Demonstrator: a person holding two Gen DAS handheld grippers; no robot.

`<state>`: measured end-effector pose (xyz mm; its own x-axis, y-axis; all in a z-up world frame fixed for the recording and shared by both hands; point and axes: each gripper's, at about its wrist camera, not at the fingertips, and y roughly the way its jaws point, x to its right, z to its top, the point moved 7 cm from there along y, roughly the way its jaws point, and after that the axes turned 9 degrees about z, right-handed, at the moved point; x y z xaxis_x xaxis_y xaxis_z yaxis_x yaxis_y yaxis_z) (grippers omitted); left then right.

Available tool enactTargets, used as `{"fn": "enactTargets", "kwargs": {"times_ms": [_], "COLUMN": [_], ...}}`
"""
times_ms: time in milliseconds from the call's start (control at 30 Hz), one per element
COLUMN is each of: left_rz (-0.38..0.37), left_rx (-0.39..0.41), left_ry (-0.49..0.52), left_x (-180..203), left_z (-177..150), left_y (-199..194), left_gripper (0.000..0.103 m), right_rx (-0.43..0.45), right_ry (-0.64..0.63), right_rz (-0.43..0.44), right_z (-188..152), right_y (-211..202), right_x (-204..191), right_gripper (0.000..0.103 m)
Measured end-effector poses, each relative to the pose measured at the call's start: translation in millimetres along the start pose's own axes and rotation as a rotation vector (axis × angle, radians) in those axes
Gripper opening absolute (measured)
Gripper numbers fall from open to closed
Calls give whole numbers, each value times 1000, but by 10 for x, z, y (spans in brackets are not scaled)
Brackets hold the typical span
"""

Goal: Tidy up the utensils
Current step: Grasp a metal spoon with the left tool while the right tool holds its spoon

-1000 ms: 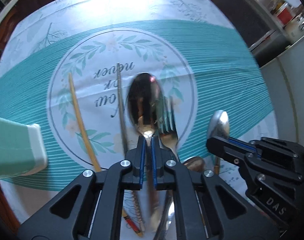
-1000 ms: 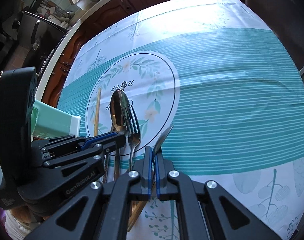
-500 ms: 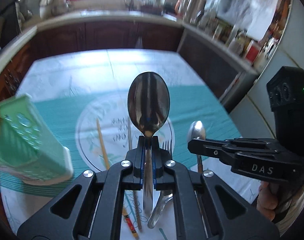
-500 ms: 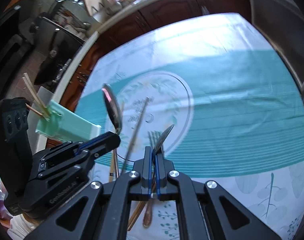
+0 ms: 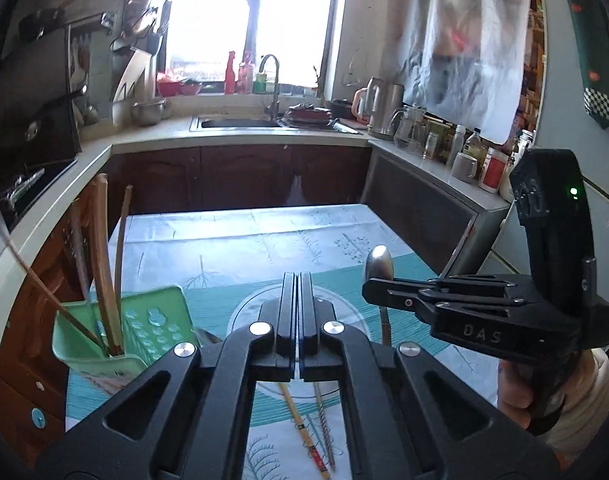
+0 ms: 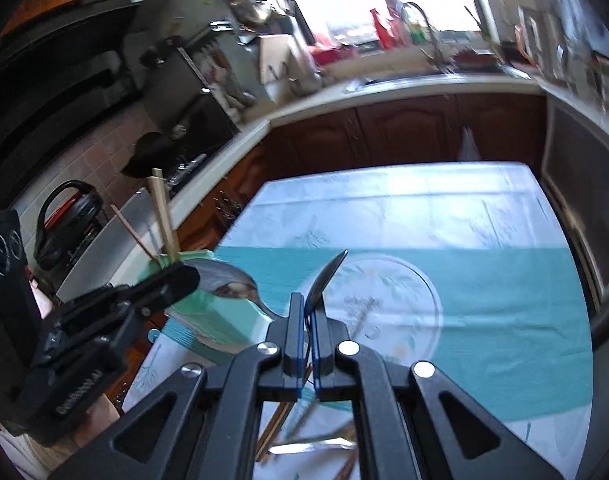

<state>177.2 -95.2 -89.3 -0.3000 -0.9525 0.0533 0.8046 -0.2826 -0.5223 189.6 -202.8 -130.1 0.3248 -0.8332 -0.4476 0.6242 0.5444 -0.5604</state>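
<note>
Left wrist view: the left gripper [image 5: 295, 280] fills the lower centre, its fingers pressed flat together with nothing visible between them. At the right of the frame the right gripper [image 5: 374, 292] is held by a hand [image 5: 516, 396]. Its fingers are clamped on the smaller spoon [image 5: 378, 264], whose bowl stands above the fingertips while the handle hangs below.

A green holder [image 5: 160, 320] is seen at lower left on the tablecloth [image 5: 244, 248], with wooden chopsticks [image 5: 104, 272] standing in it. One loose chopstick [image 5: 300, 424] and a thin metal rod [image 5: 322, 420] lie on the cloth at bottom centre.

Right wrist view: the right gripper [image 6: 307, 312] is shown at lower centre with the smaller spoon [image 6: 328, 280] pinched edge-on, bowl upward. The left gripper [image 6: 184, 276] enters from the left. The larger spoon [image 6: 228, 280] is seen just beside its tip, in front of the green holder [image 6: 212, 320]; whether it is gripped cannot be told. The chopsticks [image 6: 164, 216] rise from the holder at centre left.
</note>
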Motion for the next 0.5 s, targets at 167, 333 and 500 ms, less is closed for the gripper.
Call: {"fn": "enactTargets", "kwargs": {"times_ms": [167,333,500], "left_rz": [-30,-71,-62], "left_rx": [-100,-228,-406], "left_ry": [-57,-122,-225], "left_x": [-274,-366,-445], "left_z": [-246,-606,-988], "left_y": [220,455,750], "left_gripper": [0,0,0], "right_rx": [-10,-50,-92], "right_ry": [-34,-45,-38], "right_rz": [1,-24,-50], "right_z": [63,-49,-193], "right_y": [126,239,305], "right_x": [-155,-133,-34], "right_gripper": [3,3,3]}}
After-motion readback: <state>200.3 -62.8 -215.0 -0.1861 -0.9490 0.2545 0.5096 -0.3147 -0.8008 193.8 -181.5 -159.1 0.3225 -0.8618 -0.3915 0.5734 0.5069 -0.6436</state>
